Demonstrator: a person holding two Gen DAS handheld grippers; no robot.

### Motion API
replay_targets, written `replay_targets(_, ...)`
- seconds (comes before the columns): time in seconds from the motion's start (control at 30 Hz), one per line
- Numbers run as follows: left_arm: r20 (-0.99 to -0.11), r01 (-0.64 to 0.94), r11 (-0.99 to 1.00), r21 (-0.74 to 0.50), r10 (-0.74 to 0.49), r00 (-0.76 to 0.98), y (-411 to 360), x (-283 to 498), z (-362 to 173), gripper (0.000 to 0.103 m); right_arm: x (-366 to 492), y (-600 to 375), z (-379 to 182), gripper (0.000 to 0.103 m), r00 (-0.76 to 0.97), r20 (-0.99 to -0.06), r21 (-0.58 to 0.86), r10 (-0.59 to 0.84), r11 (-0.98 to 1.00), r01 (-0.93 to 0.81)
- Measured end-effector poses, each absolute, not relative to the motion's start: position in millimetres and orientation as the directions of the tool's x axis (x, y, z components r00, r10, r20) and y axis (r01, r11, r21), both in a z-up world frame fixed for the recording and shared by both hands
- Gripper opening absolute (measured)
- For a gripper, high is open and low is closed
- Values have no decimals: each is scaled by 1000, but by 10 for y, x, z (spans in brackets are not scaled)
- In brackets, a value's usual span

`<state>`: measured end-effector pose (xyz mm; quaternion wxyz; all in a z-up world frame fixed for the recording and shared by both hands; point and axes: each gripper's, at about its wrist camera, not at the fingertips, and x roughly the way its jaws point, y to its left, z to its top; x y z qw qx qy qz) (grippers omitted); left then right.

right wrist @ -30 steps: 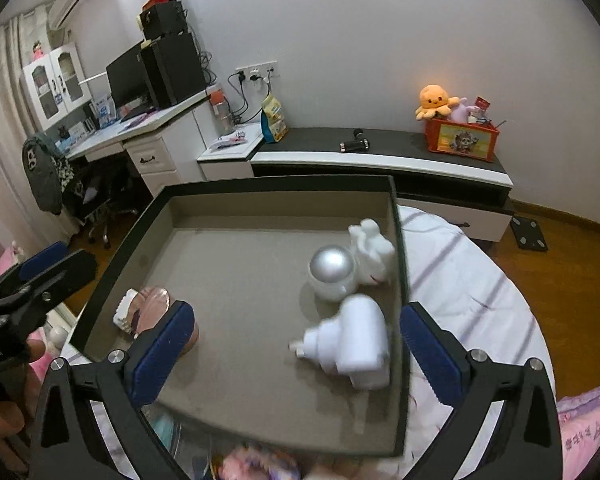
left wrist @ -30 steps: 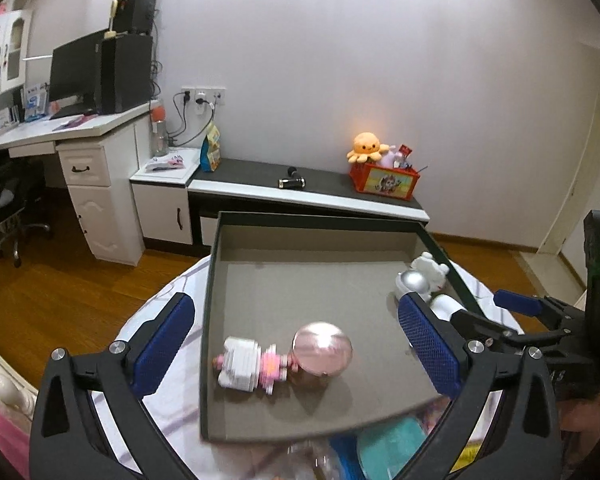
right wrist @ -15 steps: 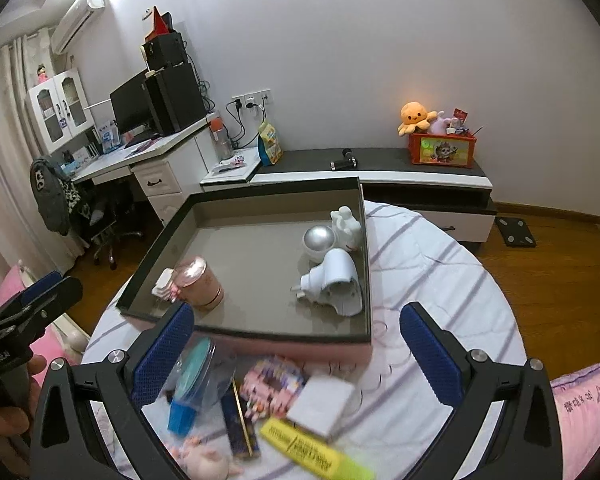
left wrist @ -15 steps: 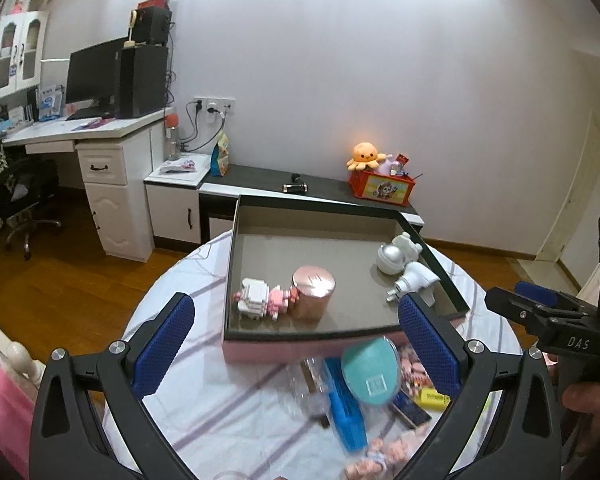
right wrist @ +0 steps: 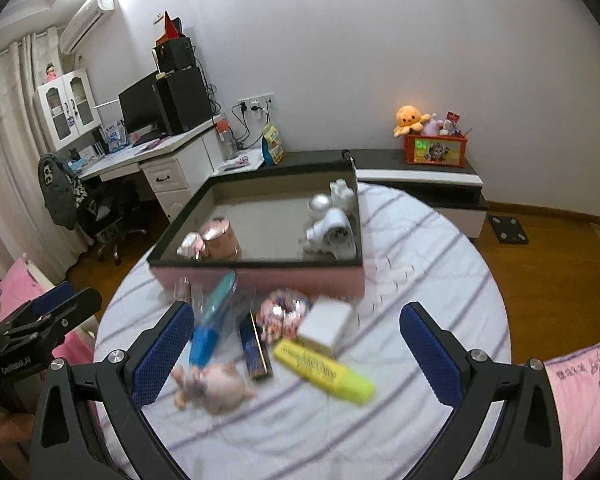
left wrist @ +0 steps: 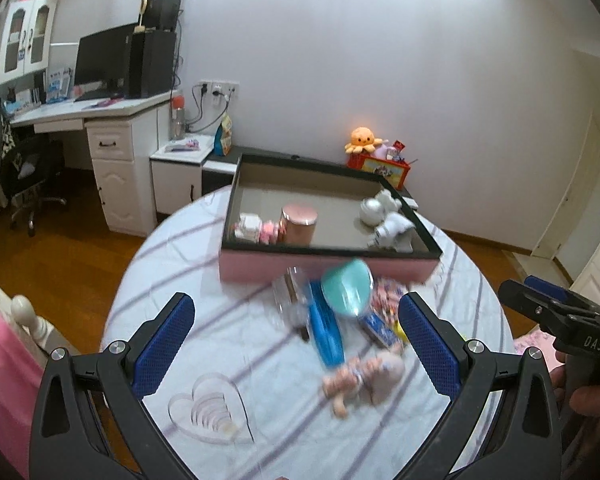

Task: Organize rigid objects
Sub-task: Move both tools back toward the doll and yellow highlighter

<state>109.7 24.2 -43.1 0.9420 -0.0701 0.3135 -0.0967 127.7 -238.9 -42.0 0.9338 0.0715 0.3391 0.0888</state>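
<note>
1. Clutter for sorting lies in a heap on the near half of the round table [right wrist: 428,240], just in front of the pink tray [right wrist: 260,280]: a yellow highlighter [right wrist: 324,371], a white box [right wrist: 326,322], a dark slim box [right wrist: 255,347], a blue-and-teal item [right wrist: 212,322] and a pink pig toy [right wrist: 212,386].
2. Highlighter's long axis runs diagonally, from far-left to near-right, lying just beyond the right gripper [right wrist: 296,354] and roughly centred between its spread, empty fingers.
3. Right gripper looks nearer to it; a straight reach would meet it at a slant, so some wrist turn seems needed to close across its narrow side.
4. Left gripper [left wrist: 296,346] is likewise wide open and holds nothing; the pig toy [left wrist: 362,376] and the blue item [left wrist: 326,332] sit between its fingers, further right.
5. Tray already holds a pink jar [left wrist: 299,224], a block figure [left wrist: 256,229] and white pieces [left wrist: 390,226], with bare floor left in the middle.
</note>
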Motion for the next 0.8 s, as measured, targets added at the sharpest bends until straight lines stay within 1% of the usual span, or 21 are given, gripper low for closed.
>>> replay_targets(0.23,-597,134,970,-200,-230,768,196,858,-570,103,1062,-2433,-620,103,723,-657,201,213,974,-104)
replay_targets(0.53,-592,144,972,-187,-229,773,124,762,-542,103,992,-2457,-595,103,731,-648,202,214,974,-106)
replay_targets(0.8,-617,149,971,-187,-234,752,-7,796,-642,103,1005,-2510,-681,103,717,-663,205,213,974,-100)
